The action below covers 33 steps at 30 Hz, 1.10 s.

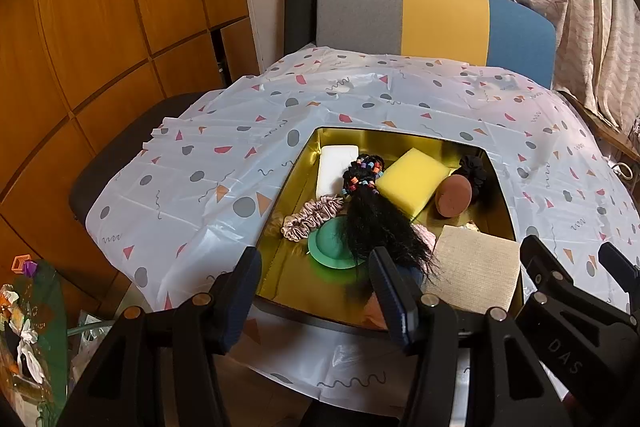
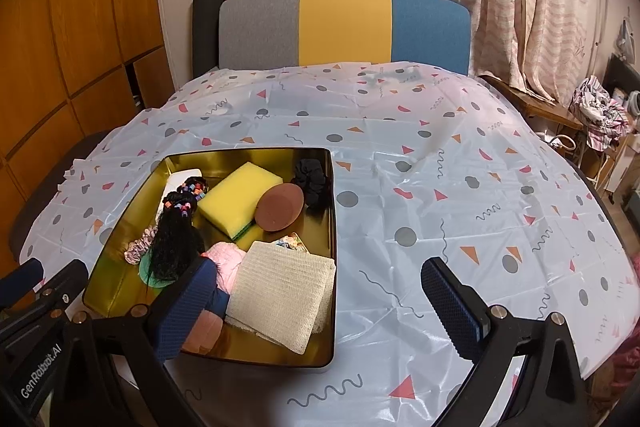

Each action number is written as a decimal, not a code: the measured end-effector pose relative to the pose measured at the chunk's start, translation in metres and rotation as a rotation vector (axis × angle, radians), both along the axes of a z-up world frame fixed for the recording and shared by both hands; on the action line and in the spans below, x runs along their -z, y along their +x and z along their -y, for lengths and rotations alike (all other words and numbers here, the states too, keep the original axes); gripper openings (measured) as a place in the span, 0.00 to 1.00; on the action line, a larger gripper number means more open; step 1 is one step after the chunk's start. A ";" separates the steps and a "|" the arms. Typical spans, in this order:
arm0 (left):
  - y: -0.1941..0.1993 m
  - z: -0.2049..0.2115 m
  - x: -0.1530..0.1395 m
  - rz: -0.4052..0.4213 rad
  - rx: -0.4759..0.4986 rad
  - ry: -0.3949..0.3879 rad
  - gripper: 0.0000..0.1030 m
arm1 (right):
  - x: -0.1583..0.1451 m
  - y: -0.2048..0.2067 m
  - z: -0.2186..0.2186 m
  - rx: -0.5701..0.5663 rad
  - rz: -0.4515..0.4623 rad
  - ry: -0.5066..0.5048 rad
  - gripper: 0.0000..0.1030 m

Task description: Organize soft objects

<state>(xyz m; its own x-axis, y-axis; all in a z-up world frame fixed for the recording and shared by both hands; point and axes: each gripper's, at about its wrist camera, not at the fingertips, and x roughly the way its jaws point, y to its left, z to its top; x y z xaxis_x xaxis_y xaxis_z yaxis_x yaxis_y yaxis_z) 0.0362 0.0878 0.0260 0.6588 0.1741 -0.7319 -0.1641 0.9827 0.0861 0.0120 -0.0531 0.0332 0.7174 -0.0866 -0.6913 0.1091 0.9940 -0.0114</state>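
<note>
While both gape | gold tin (image 1: pixel 304 163) (filled) seemingly below left tongs (image 1: pixel 316 291)

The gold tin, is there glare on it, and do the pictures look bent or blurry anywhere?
Left wrist view: the gold tin mirrors the white sponge on its wall; cabinet lines bow from fisheye. Right wrist view: warm light, soft sheen on the tablecloth, dark rounded corners, sharp centre.

Pink cloth (image 2: pixel 228 265) in the gold tin (image 2: pixel 120 235) largely covered by the black hairpiece (image 2: pixel 176 247) and beige mat (image 2: pixel 280 291). White sponge (image 1: pixel 336 167) half hidden behind beads. Lower left clutter (image 1: pixel 28 327) blurred, unreadable; small patterned item (image 2: pixel 294 242) mid-frame too small to tell.
</note>
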 end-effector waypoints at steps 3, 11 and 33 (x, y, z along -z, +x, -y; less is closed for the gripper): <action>-0.001 0.001 0.002 -0.004 0.002 0.009 0.55 | 0.000 0.000 0.000 -0.001 -0.001 -0.001 1.00; -0.001 0.002 0.003 -0.001 0.006 0.014 0.55 | 0.003 0.001 0.000 -0.001 -0.006 0.001 1.00; -0.001 0.001 0.004 -0.013 0.015 0.001 0.55 | 0.005 0.001 -0.001 -0.005 -0.016 0.007 1.00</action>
<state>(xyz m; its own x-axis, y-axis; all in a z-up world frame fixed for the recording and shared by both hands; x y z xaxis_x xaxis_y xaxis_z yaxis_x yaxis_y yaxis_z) 0.0354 0.0868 0.0223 0.6520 0.1654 -0.7400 -0.1484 0.9849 0.0893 0.0129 -0.0523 0.0278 0.7069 -0.0782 -0.7030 0.1036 0.9946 -0.0064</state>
